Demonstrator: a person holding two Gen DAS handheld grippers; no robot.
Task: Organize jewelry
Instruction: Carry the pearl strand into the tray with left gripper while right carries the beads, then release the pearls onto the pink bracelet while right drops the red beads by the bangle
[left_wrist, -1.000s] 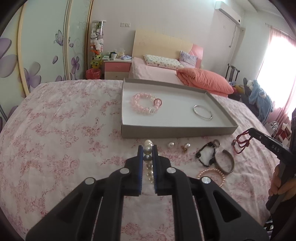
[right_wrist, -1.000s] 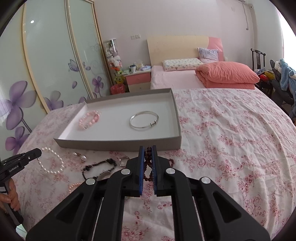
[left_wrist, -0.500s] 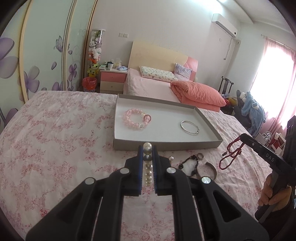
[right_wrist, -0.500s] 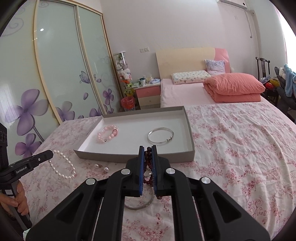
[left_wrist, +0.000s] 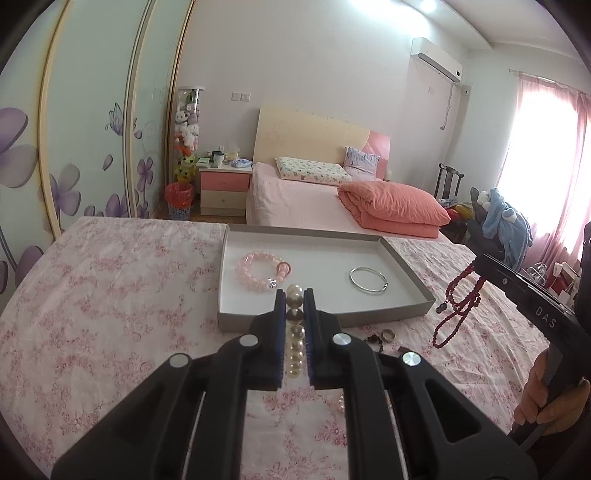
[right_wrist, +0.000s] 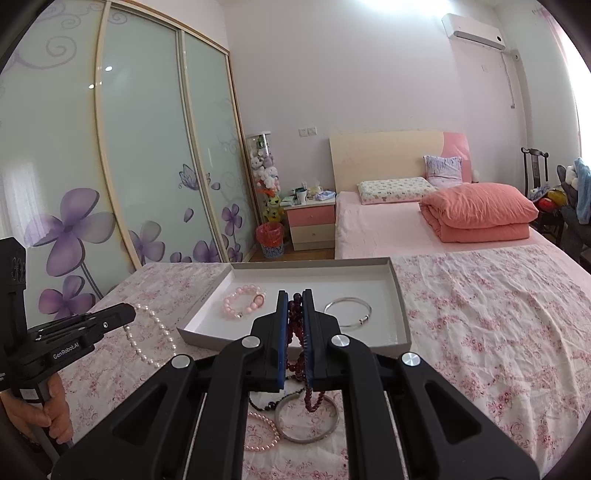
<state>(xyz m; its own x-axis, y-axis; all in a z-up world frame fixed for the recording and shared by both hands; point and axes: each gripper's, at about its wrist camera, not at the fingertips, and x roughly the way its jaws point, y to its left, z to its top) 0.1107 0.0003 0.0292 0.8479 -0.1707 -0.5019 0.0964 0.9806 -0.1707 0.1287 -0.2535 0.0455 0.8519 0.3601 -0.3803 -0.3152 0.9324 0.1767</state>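
Note:
My left gripper (left_wrist: 294, 295) is shut on a white pearl strand (left_wrist: 295, 332), held above the floral bedspread just before the grey tray (left_wrist: 325, 318). The strand also hangs from it in the right wrist view (right_wrist: 147, 332). My right gripper (right_wrist: 295, 295) is shut on a dark red bead necklace (right_wrist: 297, 332), which dangles at the right in the left wrist view (left_wrist: 458, 306). The tray holds a pink bead bracelet (left_wrist: 262, 271) and a silver bangle (left_wrist: 368, 280).
On the bedspread before the tray lie a grey bangle (right_wrist: 308, 419), a pink pearl bracelet (right_wrist: 264, 432), a black bead bracelet (right_wrist: 264, 404) and a ring (left_wrist: 388, 335). A second bed with a folded salmon quilt (right_wrist: 476, 212) stands behind.
Both grippers have risen from the bedspread with their strands, which now hang in the air. The tray sits lower and farther in both views.

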